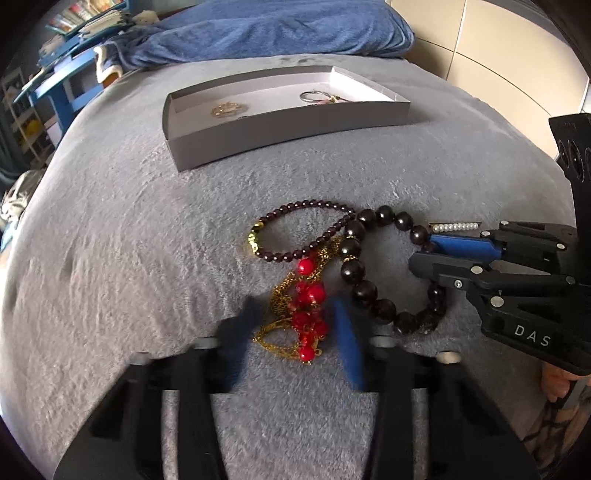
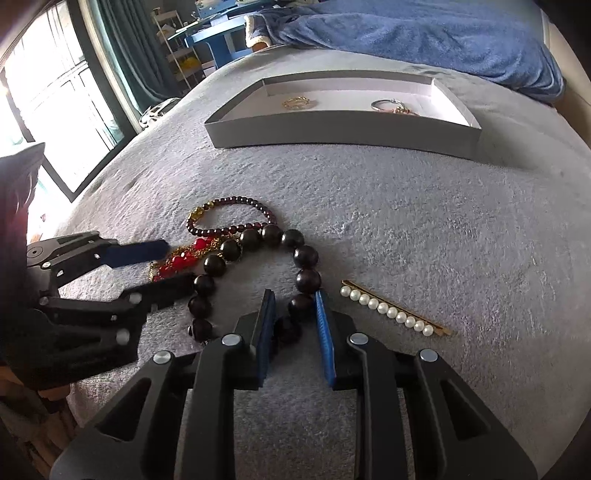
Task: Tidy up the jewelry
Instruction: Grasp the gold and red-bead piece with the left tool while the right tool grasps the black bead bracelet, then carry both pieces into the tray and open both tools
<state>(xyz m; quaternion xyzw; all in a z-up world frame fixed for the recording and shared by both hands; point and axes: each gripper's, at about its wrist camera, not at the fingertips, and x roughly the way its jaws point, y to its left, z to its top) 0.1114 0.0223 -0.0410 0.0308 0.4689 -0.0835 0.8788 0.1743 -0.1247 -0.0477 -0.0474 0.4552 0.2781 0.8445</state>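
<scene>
On the grey blanket lies a pile: a red-bead and gold-chain necklace, a small dark-red bead bracelet, and a large dark-bead bracelet. A pearl hair clip lies to the right. My left gripper is open, its fingers on either side of the red necklace. My right gripper is open, its fingers around a bead of the large bracelet.
A shallow grey box sits farther back, holding a gold piece and a silver ring with a pink item. A blue blanket lies behind it. A window is at the left in the right wrist view.
</scene>
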